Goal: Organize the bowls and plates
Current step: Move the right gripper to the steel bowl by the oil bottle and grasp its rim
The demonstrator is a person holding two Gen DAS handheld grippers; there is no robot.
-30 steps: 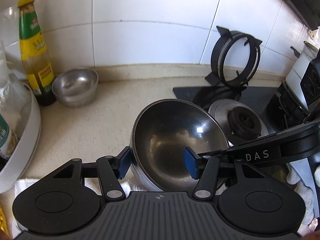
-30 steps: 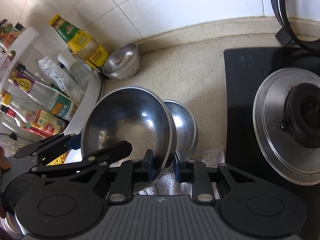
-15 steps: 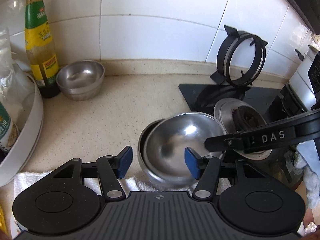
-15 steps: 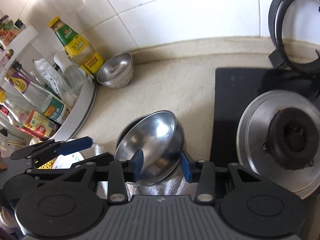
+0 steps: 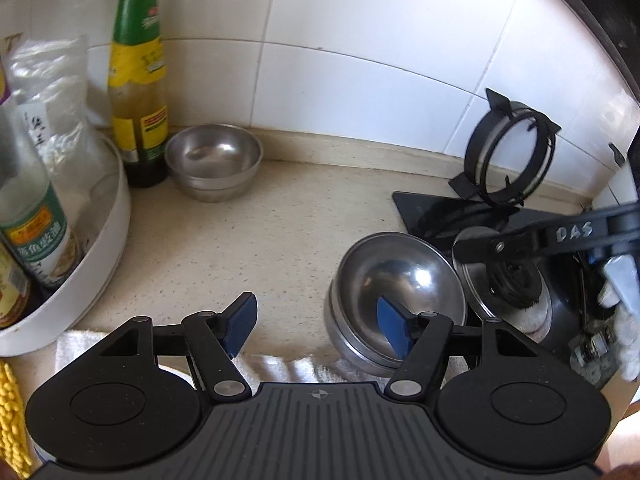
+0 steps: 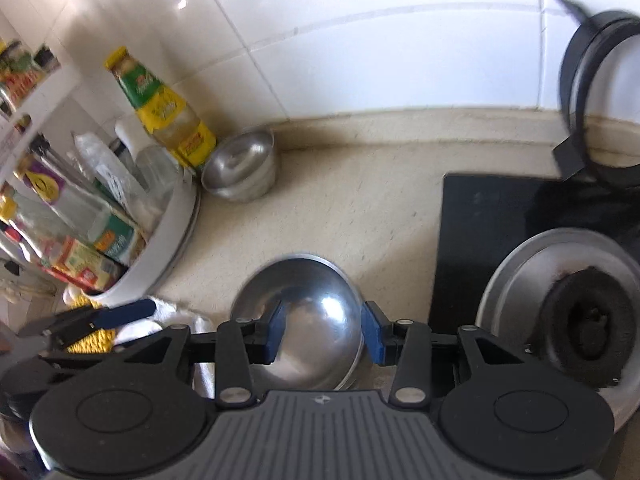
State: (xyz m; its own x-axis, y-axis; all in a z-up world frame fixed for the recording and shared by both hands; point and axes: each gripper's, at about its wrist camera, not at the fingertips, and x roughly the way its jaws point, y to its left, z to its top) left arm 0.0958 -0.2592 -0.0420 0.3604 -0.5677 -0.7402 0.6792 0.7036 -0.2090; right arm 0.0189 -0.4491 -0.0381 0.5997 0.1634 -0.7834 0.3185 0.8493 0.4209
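Note:
Two nested steel bowls (image 5: 400, 276) rest on the counter by the stove, partly on a white towel (image 5: 280, 364). My left gripper (image 5: 316, 326) hangs above and to their left. Its jaws are opening, with only counter and towel between them, and its right pad overlaps the bowls in the picture. My right gripper (image 6: 324, 330) is open over the same bowls (image 6: 320, 296), its blue pads on either side without pressing. A second stack of small steel bowls (image 5: 214, 160) stands by the back wall.
A white round rack (image 5: 116, 224) full of bottles fills the left, with a sauce bottle (image 5: 138, 92) beside the small bowls. On the right are the black hob (image 6: 472, 240) with its burner (image 6: 588, 316) and a pan-support ring (image 5: 508, 152) leaning on the tiles.
A second ago both grippers held a large steel bowl by its rim. It now sits nested with the other bowl; both grippers have let go, opened and drawn back.

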